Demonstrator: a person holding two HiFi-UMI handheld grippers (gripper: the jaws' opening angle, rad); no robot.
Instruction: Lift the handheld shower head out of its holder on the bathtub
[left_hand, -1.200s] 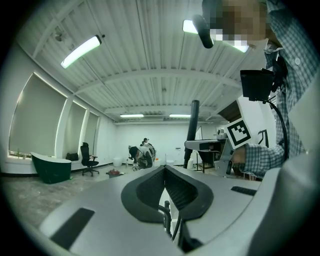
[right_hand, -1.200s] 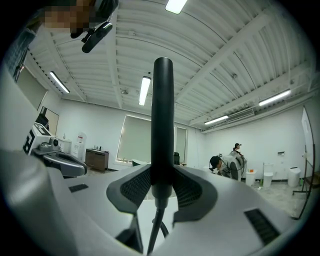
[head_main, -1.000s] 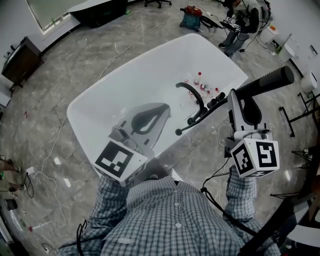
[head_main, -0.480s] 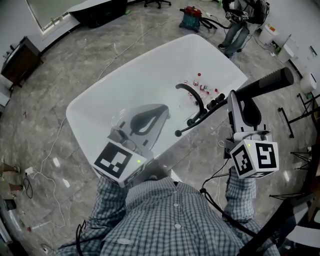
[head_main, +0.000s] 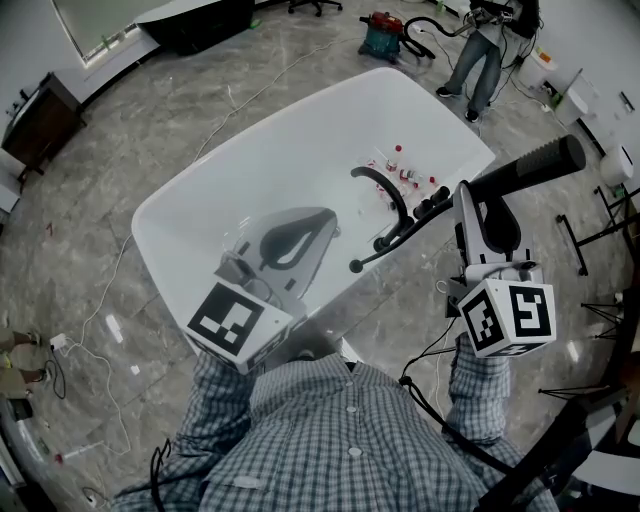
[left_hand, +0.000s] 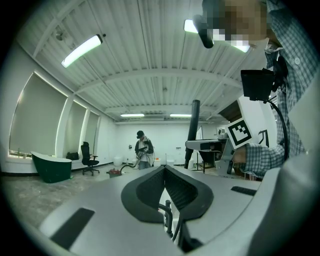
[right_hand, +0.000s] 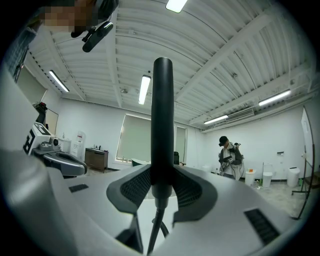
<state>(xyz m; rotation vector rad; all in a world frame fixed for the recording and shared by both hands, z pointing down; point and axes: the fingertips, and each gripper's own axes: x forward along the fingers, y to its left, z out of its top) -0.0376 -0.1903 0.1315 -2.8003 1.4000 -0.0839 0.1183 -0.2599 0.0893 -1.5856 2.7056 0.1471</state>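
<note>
Over the last second little has changed with me: my right claw stays clenched on the handle of the black handheld shower head, which is up out of its holder, slanting over the right edge of the white bathtub. My left claw stays over the near end of the tub, its jaws pressed together on nothing. The one real change is the person beyond the far end, who was hunched further left and now stands upright beside a red-and-teal machine.

The tub sits on a grey marbled floor in a big white hall. Small red-capped bottles lie inside it near the curved black faucet.

Only the right gripper view shows the shower head rising straight from between the right claw's ribbed pads, with its hose dropping below. The left gripper view shows the left claw meeting at the tips, and also a dark green tub and an office chair along the wall.
</note>
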